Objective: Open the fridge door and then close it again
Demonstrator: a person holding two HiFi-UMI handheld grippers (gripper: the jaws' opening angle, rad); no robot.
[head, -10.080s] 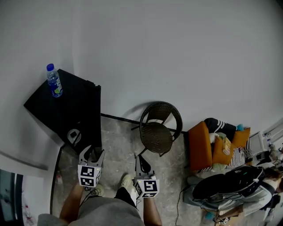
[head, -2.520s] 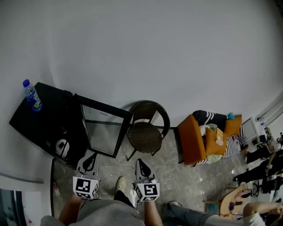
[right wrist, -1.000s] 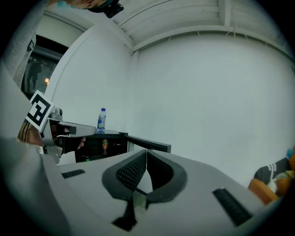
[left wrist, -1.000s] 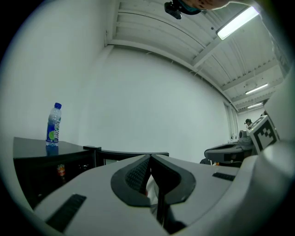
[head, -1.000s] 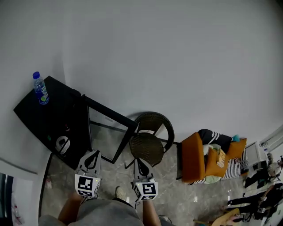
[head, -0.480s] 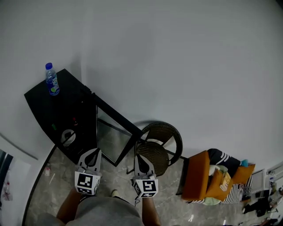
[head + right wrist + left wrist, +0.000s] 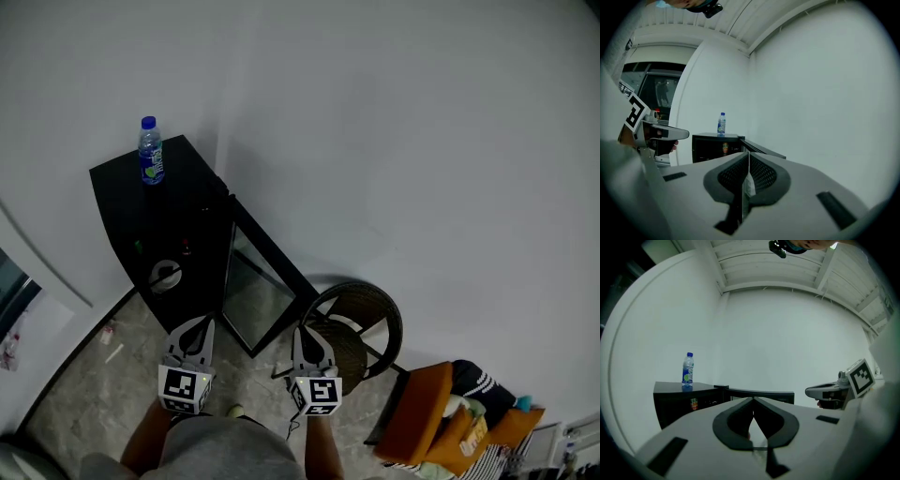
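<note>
A black mini fridge (image 7: 155,239) stands against the white wall with its glass door (image 7: 262,295) swung open to the right. A can shows inside (image 7: 724,148). My left gripper (image 7: 194,330) is shut and empty, in front of the fridge's open front. My right gripper (image 7: 310,339) is also shut and empty, to the right of the door's free edge and apart from it. In the left gripper view the fridge (image 7: 677,399) and the door's top (image 7: 761,393) lie ahead beyond the closed jaws. From the right gripper view the door (image 7: 761,149) runs edge-on ahead.
A water bottle (image 7: 150,150) stands on the fridge top. A dark wicker chair (image 7: 366,323) sits just right of the door, under the right gripper. An orange seat with cushions (image 7: 427,422) is at the lower right. Stone floor lies in front.
The view has swung toward the fridge, which now sits nearer the middle. Both grippers have turned with it; the right one shifted sideways. The door stays open and both grippers stay shut.
</note>
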